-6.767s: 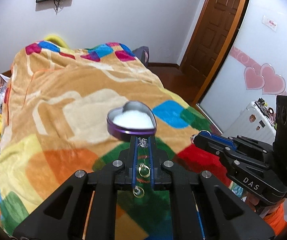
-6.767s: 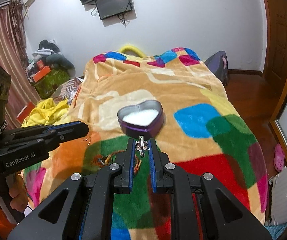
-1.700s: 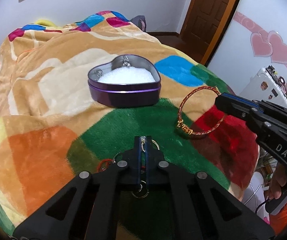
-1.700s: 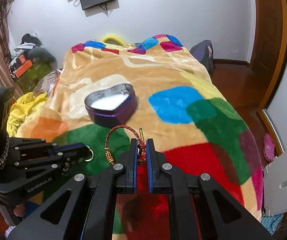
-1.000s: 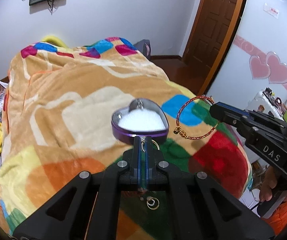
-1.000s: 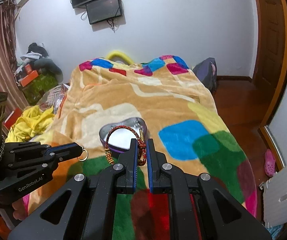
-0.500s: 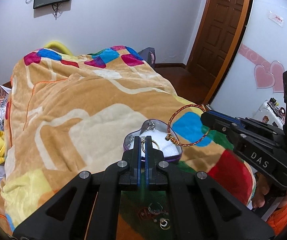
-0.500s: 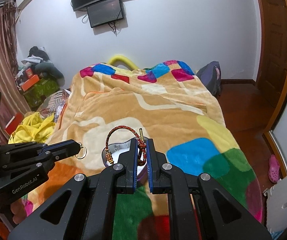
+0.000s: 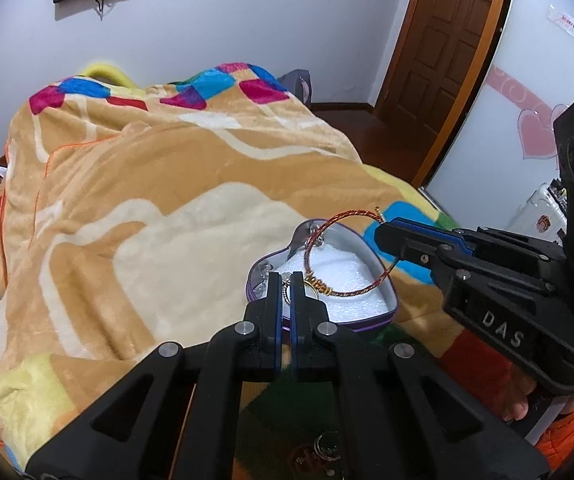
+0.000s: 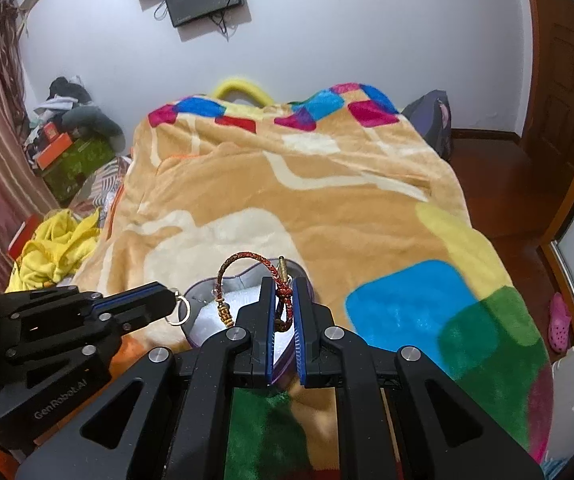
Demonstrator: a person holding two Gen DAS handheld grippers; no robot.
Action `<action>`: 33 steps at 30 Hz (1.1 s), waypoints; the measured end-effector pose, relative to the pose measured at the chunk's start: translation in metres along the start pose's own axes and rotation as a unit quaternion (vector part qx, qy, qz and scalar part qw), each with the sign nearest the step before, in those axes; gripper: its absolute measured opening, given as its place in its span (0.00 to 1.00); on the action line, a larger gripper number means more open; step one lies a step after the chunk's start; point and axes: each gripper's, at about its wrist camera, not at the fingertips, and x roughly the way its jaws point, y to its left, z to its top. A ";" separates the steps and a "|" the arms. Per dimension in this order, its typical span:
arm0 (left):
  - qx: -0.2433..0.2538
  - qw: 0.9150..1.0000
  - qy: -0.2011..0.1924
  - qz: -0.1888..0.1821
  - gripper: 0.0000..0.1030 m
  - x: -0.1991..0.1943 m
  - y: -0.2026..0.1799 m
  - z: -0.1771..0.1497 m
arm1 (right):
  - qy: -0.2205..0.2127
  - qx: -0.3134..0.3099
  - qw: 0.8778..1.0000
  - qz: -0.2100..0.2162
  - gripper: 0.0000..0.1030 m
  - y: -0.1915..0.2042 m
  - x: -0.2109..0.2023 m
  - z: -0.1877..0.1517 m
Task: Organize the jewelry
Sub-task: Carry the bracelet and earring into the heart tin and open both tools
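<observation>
A purple heart-shaped tin [image 9: 383,312] with white padding sits on the patterned blanket, with small silver pieces at its rim. My left gripper [image 9: 285,280] is shut on a small gold ring earring [image 10: 179,311] and holds it over the tin's near left edge. My right gripper [image 10: 283,292] is shut on a red braided cord bracelet [image 9: 329,236] with gold beads, which hangs over the tin [image 10: 207,320]. The right gripper also shows in the left wrist view [image 9: 387,236].
The blanket [image 9: 167,200] covers the whole bed. More small jewelry [image 9: 323,450] lies on the green patch under my left gripper. Yellow clothes [image 10: 55,248] and boxes lie left of the bed; a brown door [image 9: 447,40] stands at the right.
Both grippers rose from the blanket with their pieces and moved forward over the tin. The bracelet and the ring now hang above its white padding.
</observation>
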 end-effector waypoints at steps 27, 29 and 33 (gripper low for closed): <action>0.002 1.000 0.003 0.007 0.06 -0.004 -0.004 0.002 | 0.036 -0.032 0.999 0.010 0.10 0.005 0.012 0.003; 0.002 1.000 -0.003 0.009 0.09 -0.012 -0.005 0.002 | 0.032 -0.037 0.999 0.009 0.14 0.007 0.007 0.003; 0.000 1.000 -0.016 0.013 0.20 -0.028 -0.006 0.001 | 0.017 -0.042 0.999 0.008 0.25 0.012 -0.008 0.003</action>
